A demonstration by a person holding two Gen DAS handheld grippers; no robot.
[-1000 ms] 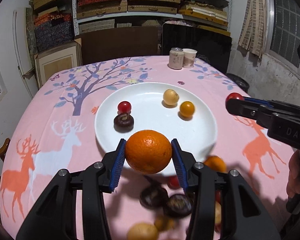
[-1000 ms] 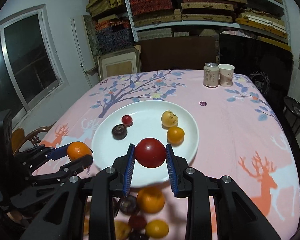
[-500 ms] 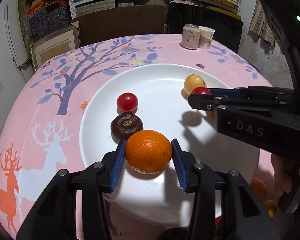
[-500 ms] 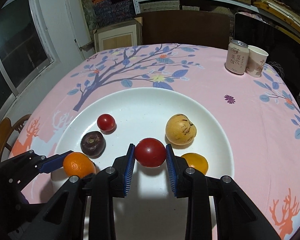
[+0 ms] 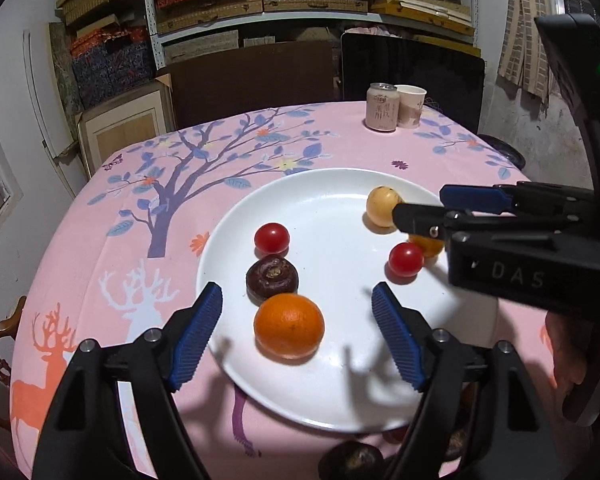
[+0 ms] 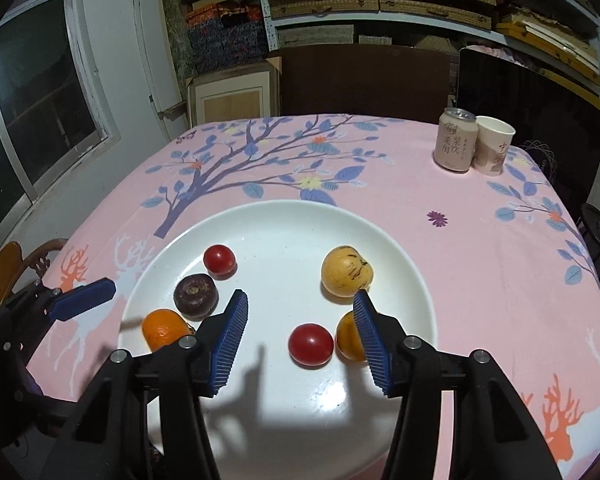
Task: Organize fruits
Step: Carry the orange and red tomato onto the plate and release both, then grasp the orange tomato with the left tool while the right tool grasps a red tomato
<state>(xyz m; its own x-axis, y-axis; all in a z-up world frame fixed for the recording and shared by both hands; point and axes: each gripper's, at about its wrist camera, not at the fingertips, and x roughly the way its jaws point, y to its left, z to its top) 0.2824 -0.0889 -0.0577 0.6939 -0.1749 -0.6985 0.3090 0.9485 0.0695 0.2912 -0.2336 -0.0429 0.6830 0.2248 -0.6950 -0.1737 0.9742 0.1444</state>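
Fingers of both grippers spread wide, empty — "DAS" on right gripper [image 5: 466,212]; left gripper [image 5: 296,336]

Overhead light – sharp shadows, fisheye-warped edges.

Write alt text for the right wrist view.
The open right gripper hovers over a white round plate on a pink tablecloth, a red tomato lying free between its blue fingers. Five more fruits share the plate.
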